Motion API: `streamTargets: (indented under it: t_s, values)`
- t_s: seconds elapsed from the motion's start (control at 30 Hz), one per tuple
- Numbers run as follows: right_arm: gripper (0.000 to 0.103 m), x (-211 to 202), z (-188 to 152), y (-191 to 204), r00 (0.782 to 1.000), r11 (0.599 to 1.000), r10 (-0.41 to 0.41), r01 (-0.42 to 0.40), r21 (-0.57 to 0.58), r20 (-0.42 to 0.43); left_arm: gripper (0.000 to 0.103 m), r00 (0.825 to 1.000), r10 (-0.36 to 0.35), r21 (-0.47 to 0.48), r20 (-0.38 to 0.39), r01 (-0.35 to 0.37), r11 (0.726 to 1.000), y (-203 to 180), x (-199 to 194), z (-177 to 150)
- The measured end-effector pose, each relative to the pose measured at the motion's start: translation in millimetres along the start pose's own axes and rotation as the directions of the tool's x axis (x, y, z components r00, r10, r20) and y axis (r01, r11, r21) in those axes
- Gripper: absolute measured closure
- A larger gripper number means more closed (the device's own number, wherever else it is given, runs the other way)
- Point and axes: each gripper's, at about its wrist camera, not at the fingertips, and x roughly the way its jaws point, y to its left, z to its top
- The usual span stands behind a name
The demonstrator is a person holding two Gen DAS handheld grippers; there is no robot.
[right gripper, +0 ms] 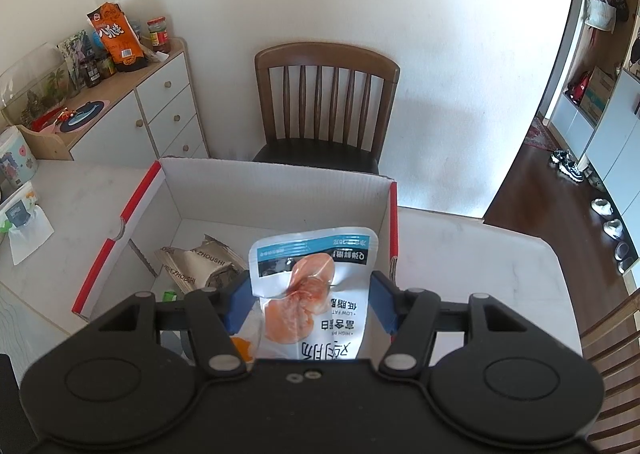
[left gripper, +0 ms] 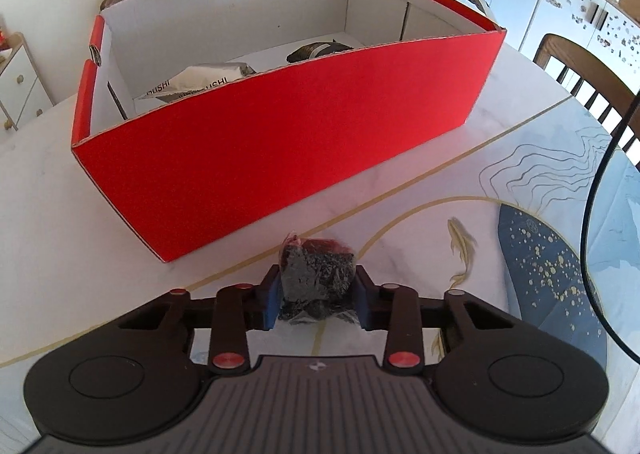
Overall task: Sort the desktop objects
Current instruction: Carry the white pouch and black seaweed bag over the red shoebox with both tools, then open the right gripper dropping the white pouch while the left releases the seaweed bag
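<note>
While our left tool [left gripper: 316,296] clamps a small dark packet [left gripper: 316,282] just above the tabletop [left gripper: 400,190] near the red box [left gripper: 280,138], our right tool [right gripper: 308,300] hangs over that box [right gripper: 140,214], its fingers apart around a white pouch [right gripper: 316,286]; whether they press it we cannot tell. Brown packets [right gripper: 200,264] lie inside.

The pale marble-look surface [left gripper: 400,190], inlaid with thin gold lines and a blue, gold-speckled patch with a fish at one side, carries the open red cardboard box [left gripper: 280,134], while a tissue pack [right gripper: 24,226] lies well apart near its far-left edge.
</note>
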Motion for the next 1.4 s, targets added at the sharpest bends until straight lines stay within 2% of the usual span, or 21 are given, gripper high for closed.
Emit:
streamTargets:
  t_s: [0.27,0.5,0.63,0.73,0.83,1.1,1.4]
  values:
    - [0.043,-3,0,0,1.000,1.000,-0.001,0.001,-0.001,0.009,0.069,0.996,-0.065,-0.010,0.063,0.066,0.998,2,-38,11]
    - [0.043,-1,2,0,1.000,1.000,0.000,0.000,-0.003,0.005,0.069,0.979,-0.152,0.002,0.139,0.153,0.988,0,-88,42]
    - [0.043,1,5,1,1.000,1.000,0.009,-0.009,-0.007,0.008,0.069,0.967,-0.170,0.022,0.188,0.169,0.985,2,-107,65]
    - [0.043,3,9,1,1.000,1.000,0.017,-0.017,-0.013,0.008,0.069,0.965,-0.154,0.029,0.213,0.151,0.988,7,-112,86]
    - [0.043,6,14,2,1.000,1.000,0.015,-0.015,-0.012,0.002,0.069,0.969,-0.106,0.042,0.221,0.099,0.994,14,-108,105]
    - [0.043,25,28,-7,1.000,1.000,-0.001,0.001,0.010,-0.028,0.069,0.985,-0.040,-0.002,0.170,0.041,0.999,32,-68,146]
    - [0.043,55,25,-5,0.998,1.000,-0.014,0.015,0.014,-0.069,0.069,0.996,-0.003,0.003,0.089,0.003,1.000,40,-16,156]
